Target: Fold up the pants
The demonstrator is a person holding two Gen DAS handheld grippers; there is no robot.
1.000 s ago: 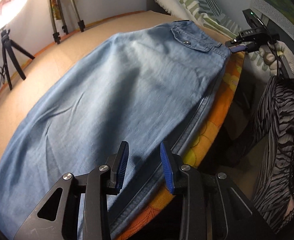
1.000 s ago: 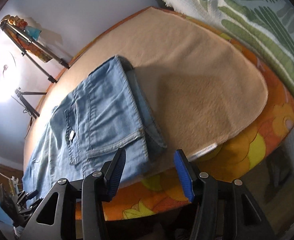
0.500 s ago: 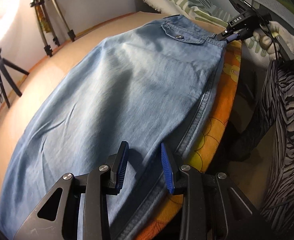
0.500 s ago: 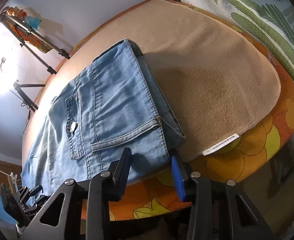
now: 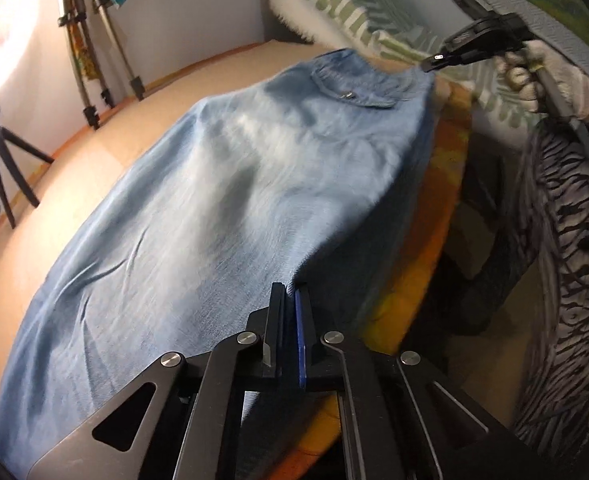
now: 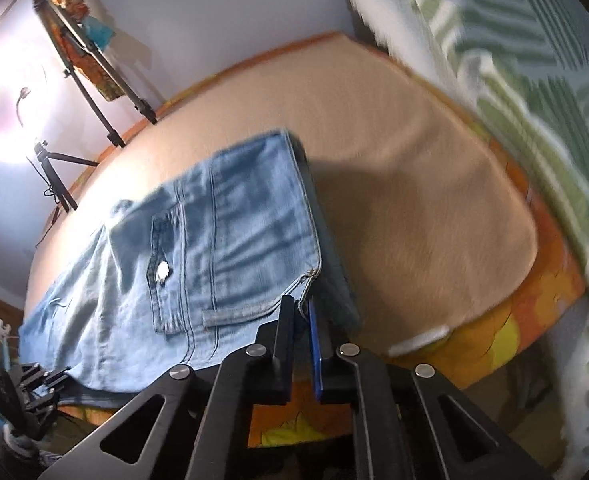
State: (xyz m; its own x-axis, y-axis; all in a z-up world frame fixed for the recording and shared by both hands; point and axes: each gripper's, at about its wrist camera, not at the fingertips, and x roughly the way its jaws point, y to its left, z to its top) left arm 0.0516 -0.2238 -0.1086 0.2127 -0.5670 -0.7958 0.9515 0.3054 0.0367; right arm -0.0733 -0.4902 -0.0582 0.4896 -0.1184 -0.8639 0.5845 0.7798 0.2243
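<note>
Two tools, both clamped on one pair of light-blue denim pants [image 5: 222, 200]. Left tool [image 5: 289, 292]: fingers nearly together, pinching a raised fold of denim along the near side seam, toward the leg end. Right tool [image 6: 302, 308]: fingers close, gripping the waistband corner at the near edge of the bed; fabric bunches between the pads. In the left wrist view the right tool [image 5: 430, 65] shows at the far waist corner, held by a gloved hand [image 5: 534, 76].

Pants lie lengthwise on a tan blanket [image 6: 414, 168] spread over the bed, along its near edge, back pocket with metal button [image 6: 162, 269] facing up. Near edge of denim lifted off the blanket at both grip points; the rest lies flat with mild creases. Orange floral sheet [image 6: 506, 328] shows below the blanket edge. Green-and-white patterned cover [image 6: 534, 60] beyond the waist end. Tripods [image 5: 90, 40] against the wall, bright lamp glare beside them. Frames motion-blurred.
</note>
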